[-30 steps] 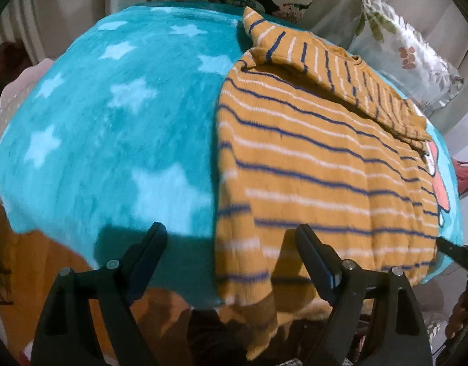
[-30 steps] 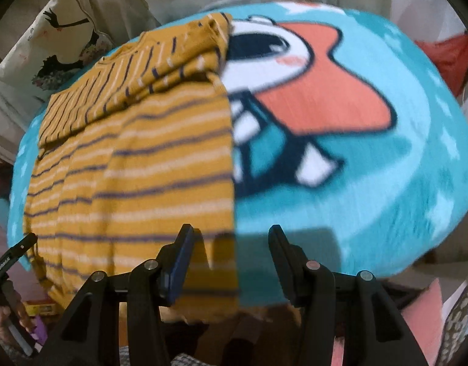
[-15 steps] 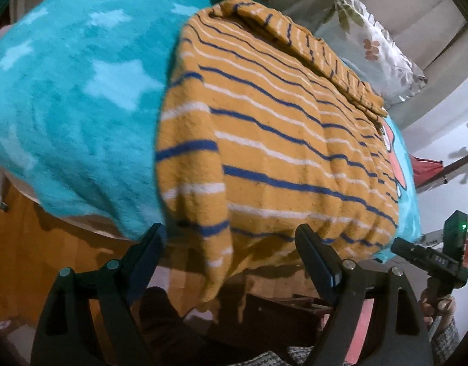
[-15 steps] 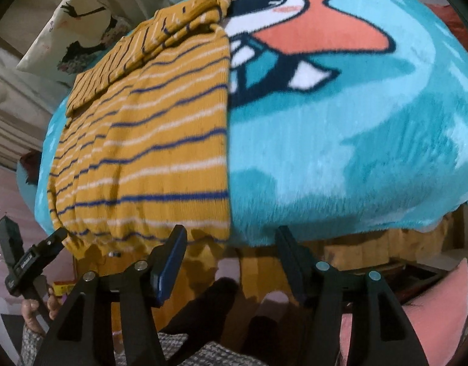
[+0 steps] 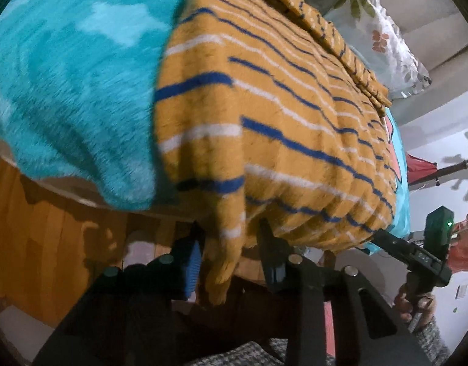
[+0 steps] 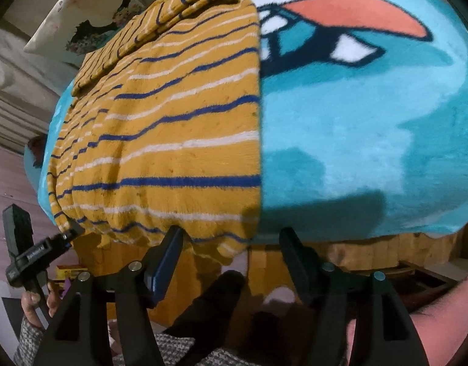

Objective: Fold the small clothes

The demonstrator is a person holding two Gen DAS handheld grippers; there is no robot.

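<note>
A mustard-yellow knit top with blue and white stripes [image 5: 295, 128] [image 6: 172, 128] lies flat on a teal plush blanket [image 5: 75, 91] [image 6: 356, 140]. Its hem hangs over the near bed edge. My left gripper [image 5: 229, 228] is at the hem's left corner; its jaws are closing, with the hanging corner between them and a little slack left. My right gripper [image 6: 232, 231] is open and still opening, and the hem's right corner [image 6: 230, 250] dangles between its fingers without touching them. Each gripper also shows at the other view's edge, held in a hand [image 5: 417, 299] [image 6: 35, 299].
A floral pillow [image 5: 383, 39] and a bird-print pillow [image 6: 90, 21] lie beyond the top. The wooden bed frame [image 5: 50, 228] drops below the blanket edge. A pink cushion [image 6: 447, 305] is at the lower right. The person's legs sit under both grippers.
Both grippers came down and in to the hem at the near bed edge. The left jaws narrowed around the hanging left corner. The right jaws widened slightly.
</note>
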